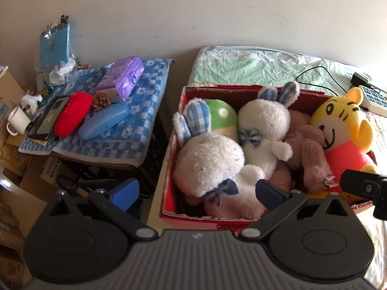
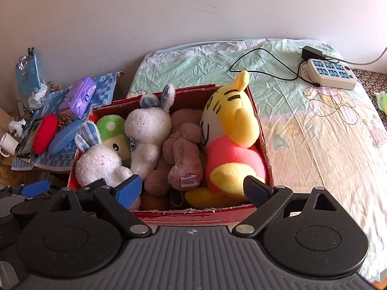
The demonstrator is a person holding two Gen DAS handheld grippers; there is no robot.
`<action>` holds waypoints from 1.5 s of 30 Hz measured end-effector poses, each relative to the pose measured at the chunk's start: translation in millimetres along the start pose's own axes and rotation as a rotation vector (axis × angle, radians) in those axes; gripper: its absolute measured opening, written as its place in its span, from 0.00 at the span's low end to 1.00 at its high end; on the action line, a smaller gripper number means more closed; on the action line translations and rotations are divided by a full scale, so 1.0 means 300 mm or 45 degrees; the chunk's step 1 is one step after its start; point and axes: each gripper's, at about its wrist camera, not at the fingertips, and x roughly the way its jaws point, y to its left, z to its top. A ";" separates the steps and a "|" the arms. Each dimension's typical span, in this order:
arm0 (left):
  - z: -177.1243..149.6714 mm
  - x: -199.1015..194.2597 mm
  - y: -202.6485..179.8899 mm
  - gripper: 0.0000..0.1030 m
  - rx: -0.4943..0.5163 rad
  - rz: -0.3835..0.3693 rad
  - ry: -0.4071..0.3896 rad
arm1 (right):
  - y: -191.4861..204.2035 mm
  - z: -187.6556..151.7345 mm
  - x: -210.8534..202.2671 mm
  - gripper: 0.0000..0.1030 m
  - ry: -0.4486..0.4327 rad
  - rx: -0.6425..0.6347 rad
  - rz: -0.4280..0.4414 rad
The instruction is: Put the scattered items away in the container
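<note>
On the bed [image 2: 314, 125], near its left edge, sits a red cardboard box [image 2: 193, 213] packed with plush toys. Along its left side lies a white rabbit [image 1: 208, 166] with blue checked ears and a blue bow, and behind it a green mushroom plush [image 1: 222, 118] is wedged against the back wall. A second white rabbit [image 1: 261, 125] lies just beside the mushroom, touching a brown teddy bear [image 1: 309, 145] that fills the middle of the box. At the right side a yellow tiger plush [image 2: 229, 133] in a pink shirt leans against the box wall, its ear rising above the rim.

Both grippers hover at the near side of the box, holding nothing. The left gripper [image 1: 198, 192] has its fingers [image 1: 125, 193] spread wide, over the near left corner. The right gripper [image 2: 192, 192] likewise has its fingers [image 2: 129, 191] spread wide, framing the teddy's feet and the tiger's foot.

Left of the bed, a tabletop [image 1: 135, 130] covered with a blue checked cloth carries a purple tissue pack [image 1: 121, 78], a red glasses case [image 1: 73, 113], a blue glasses case [image 1: 104, 120], a pine cone [image 1: 101, 102] and a phone [image 1: 47, 118]; a white mug [image 1: 17, 120] stands beside it. A power strip [image 2: 331, 72] with a black adapter [image 2: 312, 52] and cable lies at the far end of the bed.
</note>
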 end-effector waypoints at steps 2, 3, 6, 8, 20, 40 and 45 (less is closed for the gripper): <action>0.000 0.001 0.009 0.99 -0.009 0.003 0.001 | 0.007 -0.001 0.001 0.90 -0.007 -0.012 -0.006; 0.000 0.000 0.013 0.99 -0.011 0.006 -0.001 | 0.011 -0.001 0.001 0.90 -0.013 -0.021 -0.012; -0.003 -0.002 0.022 0.99 -0.015 0.009 -0.008 | 0.021 -0.002 -0.006 0.90 -0.035 -0.042 -0.020; -0.006 -0.004 0.022 0.99 -0.017 0.010 -0.006 | 0.026 -0.005 -0.008 0.90 -0.045 -0.052 -0.025; -0.028 -0.048 -0.079 0.99 0.051 -0.059 -0.045 | -0.114 -0.034 -0.046 0.90 -0.092 0.097 -0.092; -0.017 -0.074 -0.328 0.99 0.091 -0.092 -0.040 | -0.331 -0.030 -0.074 0.90 -0.077 0.124 -0.172; -0.015 -0.066 -0.264 0.99 0.028 -0.023 -0.033 | -0.276 -0.012 -0.066 0.90 -0.089 0.058 -0.110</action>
